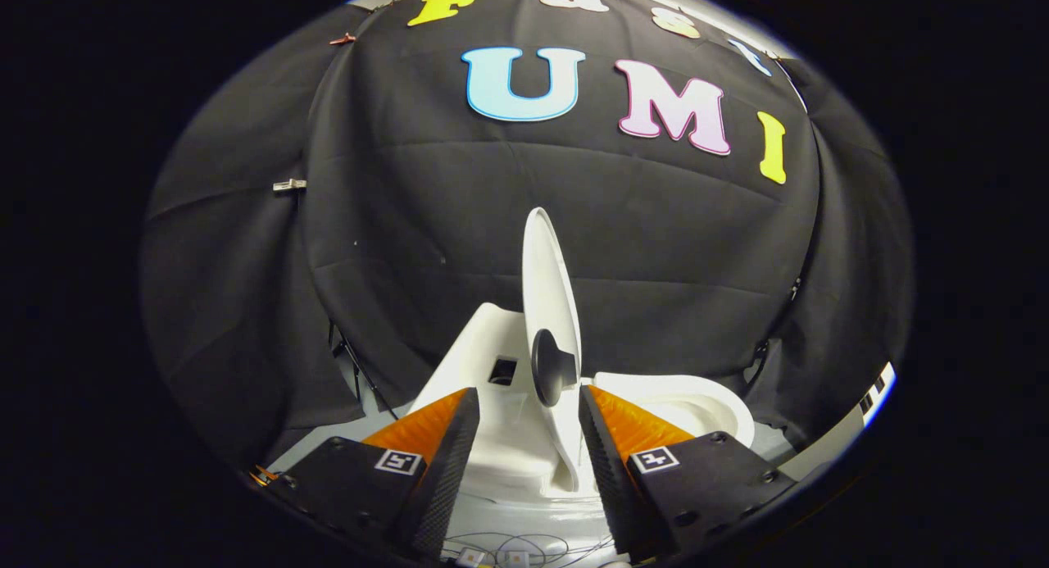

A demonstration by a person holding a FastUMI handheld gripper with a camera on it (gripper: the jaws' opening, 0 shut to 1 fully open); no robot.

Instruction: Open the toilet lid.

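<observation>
My gripper [529, 437] has two wedge-shaped fingers [447, 461] whose inner faces carry a fine ribbed texture. Each finger sits on a flat angular mount [713, 470] with small round screws along its edges. On top of each mount there is one square white tag [398, 461] with a printed black pattern.

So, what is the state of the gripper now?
Gripper: open, holding nothing; the raised white plastic toilet lid with its dark round knob stands between the fingers.
</observation>
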